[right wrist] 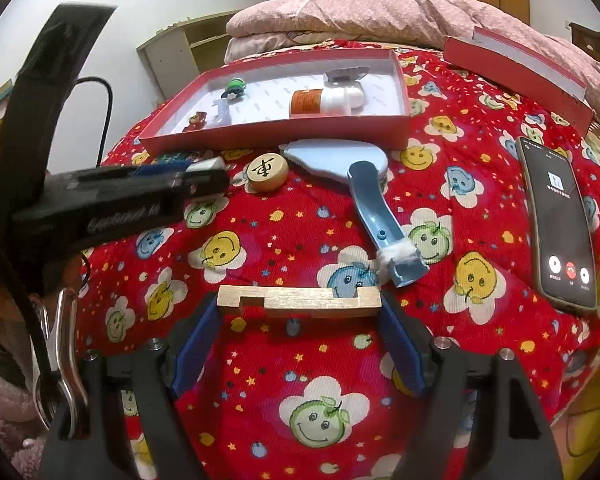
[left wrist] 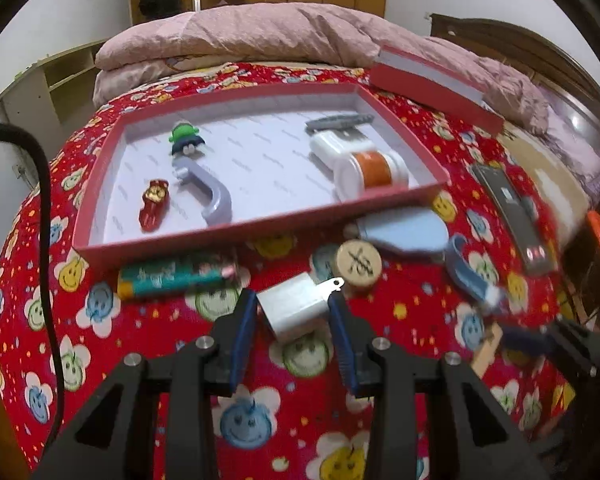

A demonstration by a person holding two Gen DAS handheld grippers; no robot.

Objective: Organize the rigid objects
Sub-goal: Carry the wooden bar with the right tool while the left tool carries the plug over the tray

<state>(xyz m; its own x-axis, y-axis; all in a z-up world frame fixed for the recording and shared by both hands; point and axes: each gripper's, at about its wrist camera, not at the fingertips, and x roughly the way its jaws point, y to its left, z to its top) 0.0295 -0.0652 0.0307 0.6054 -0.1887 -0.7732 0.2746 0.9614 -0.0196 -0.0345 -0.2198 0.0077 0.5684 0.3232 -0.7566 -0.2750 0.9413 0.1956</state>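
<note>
Bedroom, bed with a red smiley sheet, pink quilt at the back.

Your left gripper is clenched on a white charger; blue pads press both of its sides, prongs pointing ahead-right of the jaws. Your right gripper grasps a wood block end to end, jaws spread wide, only the block's tips caught by the pads.

The red box sits ahead of both jaws. In it: a red figure, a green toy, a grey hook, an orange bottle and a grey clip. Still on the sheet between jaws and box: a chess piece, a blue scoop and a teal tube just ahead-left of the left jaws. A phone lies right of the right jaws, and the lid far ahead-right.

Risks, as I judge them:
- The block is held by its ends only, so a tilt or jerk could pivot it out and drop it.
- The left gripper looks blurred in the right view, so it is likely moving fast. The charger could swing in the pads.
- The box wall is close ahead; carry low and you clip it, shoving the box on the soft sheet.
- The chess piece sits right beyond the charger prongs and could get knocked rolling.
- The two grippers are near each other and could collide on the way to the box.
</note>
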